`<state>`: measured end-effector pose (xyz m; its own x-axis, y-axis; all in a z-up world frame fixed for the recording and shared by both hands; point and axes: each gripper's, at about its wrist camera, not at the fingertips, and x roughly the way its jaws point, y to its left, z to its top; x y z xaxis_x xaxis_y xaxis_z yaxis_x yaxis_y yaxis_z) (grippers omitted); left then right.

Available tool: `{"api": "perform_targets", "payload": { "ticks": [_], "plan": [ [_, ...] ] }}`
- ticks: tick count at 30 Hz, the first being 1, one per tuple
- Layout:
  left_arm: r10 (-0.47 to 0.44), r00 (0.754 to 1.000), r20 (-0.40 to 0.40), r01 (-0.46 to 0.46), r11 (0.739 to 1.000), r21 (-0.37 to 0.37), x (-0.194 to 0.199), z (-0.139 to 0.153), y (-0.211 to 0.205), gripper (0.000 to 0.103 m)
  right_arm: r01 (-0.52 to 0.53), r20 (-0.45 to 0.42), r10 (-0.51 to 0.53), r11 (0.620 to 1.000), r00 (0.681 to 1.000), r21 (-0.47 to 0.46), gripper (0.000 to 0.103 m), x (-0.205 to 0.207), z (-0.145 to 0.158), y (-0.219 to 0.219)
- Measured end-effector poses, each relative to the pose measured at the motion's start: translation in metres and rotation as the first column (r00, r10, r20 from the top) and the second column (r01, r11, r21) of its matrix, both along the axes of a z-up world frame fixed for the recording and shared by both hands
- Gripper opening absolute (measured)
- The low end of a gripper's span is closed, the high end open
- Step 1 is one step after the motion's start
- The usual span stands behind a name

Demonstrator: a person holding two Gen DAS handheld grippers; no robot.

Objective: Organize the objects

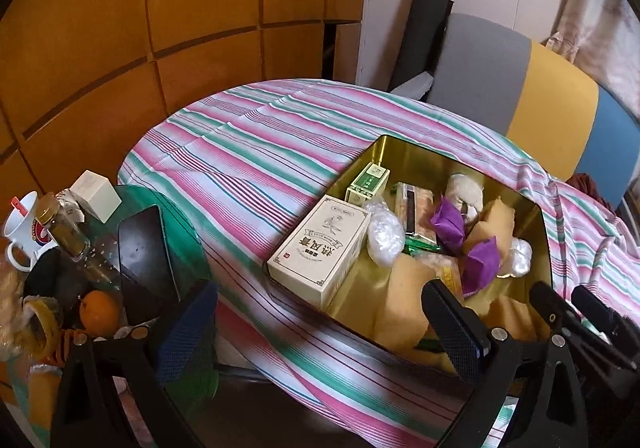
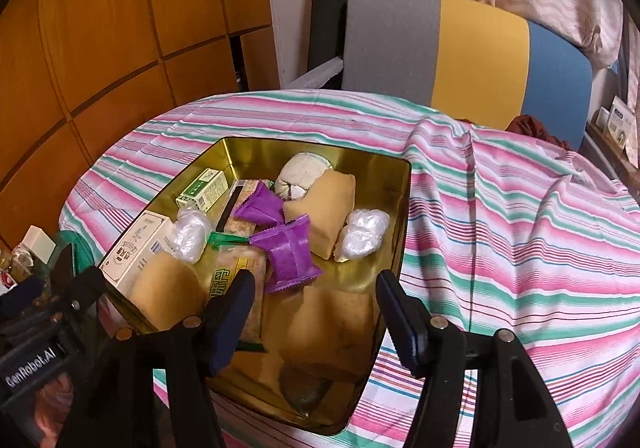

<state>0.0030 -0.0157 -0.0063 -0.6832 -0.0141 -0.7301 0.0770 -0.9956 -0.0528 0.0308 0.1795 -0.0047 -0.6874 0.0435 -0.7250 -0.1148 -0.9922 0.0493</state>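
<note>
My right gripper (image 2: pixel 316 308) hangs released, jaws empty, over the gold tin's (image 2: pixel 404 184) near edge; tan sponge (image 2: pixel 324 324) lies below. Left gripper (image 1: pixel 320 324) spread, empty. Next I'd lift clear slowly, avoiding the purple packets (image 2: pixel 288 252).

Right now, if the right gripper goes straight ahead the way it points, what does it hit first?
Most likely the tan sponge-like block lying in the gold tin, directly between the right gripper's open fingers. Depth is hard to judge; the purple packet lies just beyond.
</note>
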Motion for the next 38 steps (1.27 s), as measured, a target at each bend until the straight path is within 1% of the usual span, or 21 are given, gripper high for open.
{"api": "perform_targets", "payload": {
  "ticks": [2, 6, 11, 14, 19, 32, 38],
  "plan": [
    [-0.009, 1.0, 0.003, 0.009, 1.0, -0.006, -0.001, 0.001, 0.0, 0.103, 0.011, -0.005, -0.011, 1.0, 1.0, 0.0, 0.064, 0.001, 0.001, -0.001],
    [-0.015, 1.0, 0.022, 0.016, 0.999, -0.044, -0.003, -0.001, 0.003, 0.103, 0.023, -0.01, -0.023, 1.0, 1.0, 0.004, 0.064, 0.003, 0.004, -0.003],
    [-0.023, 0.999, 0.043, 0.027, 0.997, -0.074, -0.005, -0.003, 0.007, 0.103, 0.039, -0.011, -0.039, 0.999, 0.999, 0.017, 0.064, 0.006, 0.004, -0.005],
    [-0.037, 0.999, 0.039, 0.041, 0.993, -0.108, -0.003, -0.003, 0.01, 0.103, 0.076, -0.005, -0.076, 0.997, 0.997, 0.024, 0.064, 0.006, 0.004, -0.002],
    [-0.043, 0.999, 0.014, 0.044, 0.987, -0.153, 0.001, 0.0, 0.014, 0.103, 0.085, -0.008, -0.085, 0.996, 0.996, 0.019, 0.064, 0.007, 0.004, 0.001],
    [-0.049, 0.997, 0.063, 0.056, 0.992, -0.115, -0.002, -0.006, 0.013, 0.103, 0.106, -0.014, -0.105, 0.994, 0.994, 0.03, 0.064, 0.009, 0.002, 0.003],
    [-0.058, 0.997, 0.053, 0.065, 0.988, -0.137, 0.0, -0.007, 0.017, 0.103, 0.101, -0.015, -0.101, 0.994, 0.995, 0.035, 0.064, 0.009, 0.002, 0.003]
  ]
}}
